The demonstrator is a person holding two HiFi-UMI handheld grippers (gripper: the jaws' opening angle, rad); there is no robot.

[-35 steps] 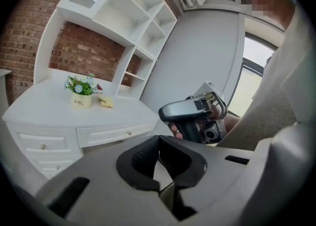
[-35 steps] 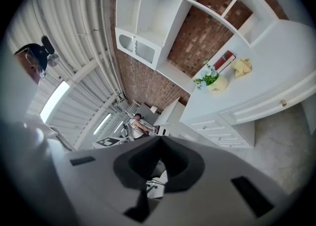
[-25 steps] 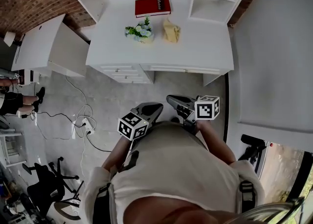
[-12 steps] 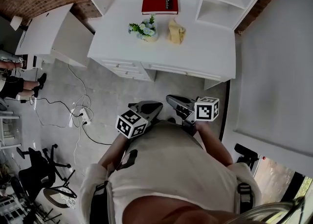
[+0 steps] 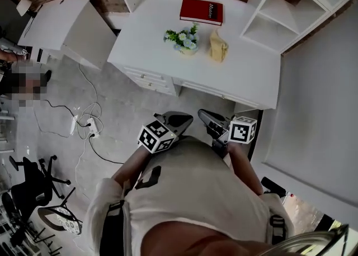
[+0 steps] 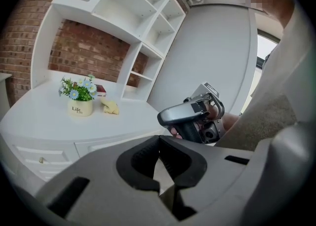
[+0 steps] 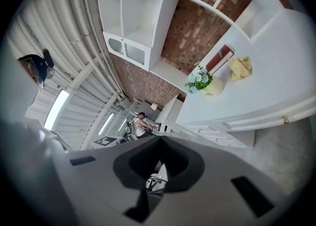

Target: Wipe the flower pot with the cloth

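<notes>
The left tool and right tool are hanging closed, empty; cloth and flower pot are sitting well ahead on the table. Opening one before reaching the cloth seems wise.

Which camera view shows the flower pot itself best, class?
The left gripper view: the flower pot stands side-on, its wall and lettering plain. In the head view its flowers hide most of it; the right gripper view shows it small and tilted.

I have stepped closer to the desk, so the pot and cloth now sit further right.
</notes>
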